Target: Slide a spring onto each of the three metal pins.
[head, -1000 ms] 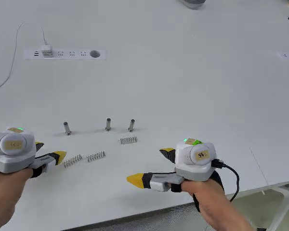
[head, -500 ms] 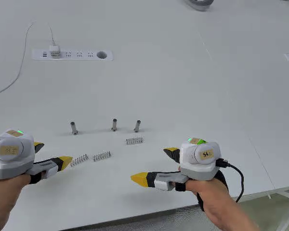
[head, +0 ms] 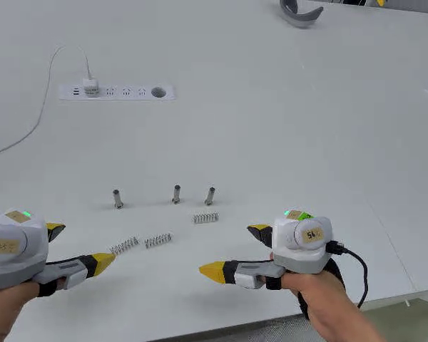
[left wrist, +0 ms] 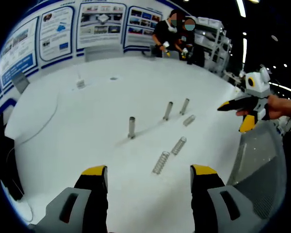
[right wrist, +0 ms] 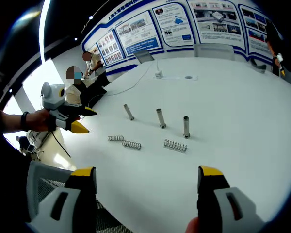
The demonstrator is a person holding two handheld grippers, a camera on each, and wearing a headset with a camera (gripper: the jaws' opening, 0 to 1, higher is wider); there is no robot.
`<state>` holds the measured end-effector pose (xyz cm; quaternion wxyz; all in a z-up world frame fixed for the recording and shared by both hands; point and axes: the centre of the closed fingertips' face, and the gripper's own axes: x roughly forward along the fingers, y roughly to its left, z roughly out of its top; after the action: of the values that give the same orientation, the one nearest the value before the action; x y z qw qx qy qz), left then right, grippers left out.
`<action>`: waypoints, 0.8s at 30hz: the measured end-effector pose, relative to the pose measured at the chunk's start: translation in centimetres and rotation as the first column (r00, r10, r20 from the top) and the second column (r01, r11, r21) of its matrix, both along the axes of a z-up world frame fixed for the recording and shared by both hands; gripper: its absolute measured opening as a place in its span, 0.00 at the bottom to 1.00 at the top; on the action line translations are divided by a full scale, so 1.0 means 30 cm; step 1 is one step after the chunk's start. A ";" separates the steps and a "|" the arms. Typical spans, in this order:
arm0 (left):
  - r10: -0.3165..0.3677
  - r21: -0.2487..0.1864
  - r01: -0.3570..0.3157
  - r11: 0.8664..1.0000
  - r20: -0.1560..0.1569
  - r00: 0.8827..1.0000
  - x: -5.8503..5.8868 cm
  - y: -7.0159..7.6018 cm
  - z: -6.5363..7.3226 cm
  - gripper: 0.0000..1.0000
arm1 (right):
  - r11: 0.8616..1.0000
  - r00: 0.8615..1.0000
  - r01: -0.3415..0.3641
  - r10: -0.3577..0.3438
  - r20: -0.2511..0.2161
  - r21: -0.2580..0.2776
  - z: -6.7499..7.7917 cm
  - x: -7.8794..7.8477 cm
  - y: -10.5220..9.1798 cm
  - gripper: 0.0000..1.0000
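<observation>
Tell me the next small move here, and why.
Probably ease the open left tongs forward to straddle the nearest spring: it lies loose just ahead of the tips, and all three metal pins stand bare.

Tan sticker [head: 312,234] on the right gripper [head: 234,250] showing a two-digit number, a 5 first, second digit unclear, pale sticker [head: 3,246] on the left gripper [head: 79,245] too blurred to read, wall posters [right wrist: 177,22] with print far too small
</observation>
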<state>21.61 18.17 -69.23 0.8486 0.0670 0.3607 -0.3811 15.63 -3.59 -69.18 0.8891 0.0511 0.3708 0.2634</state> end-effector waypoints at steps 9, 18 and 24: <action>0.000 -0.014 0.000 1.000 -0.006 1.000 -0.032 0.029 0.009 0.76 | 1.000 1.000 -0.012 0.012 0.005 -0.002 0.005 0.003 0.012 0.87; -0.019 -0.009 0.019 1.000 -0.020 1.000 -0.056 0.035 -0.002 0.78 | 1.000 1.000 -0.024 0.024 -0.001 -0.007 0.000 -0.005 0.021 0.87; -0.059 0.014 0.060 0.998 -0.018 0.998 -0.070 0.025 -0.009 0.77 | 1.000 1.000 -0.024 0.024 -0.001 -0.007 -0.002 -0.008 0.021 0.87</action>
<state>19.50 18.91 -69.52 0.8333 0.0806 0.3685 -0.4041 15.39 -2.94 -69.23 0.8860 0.0435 0.3726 0.2726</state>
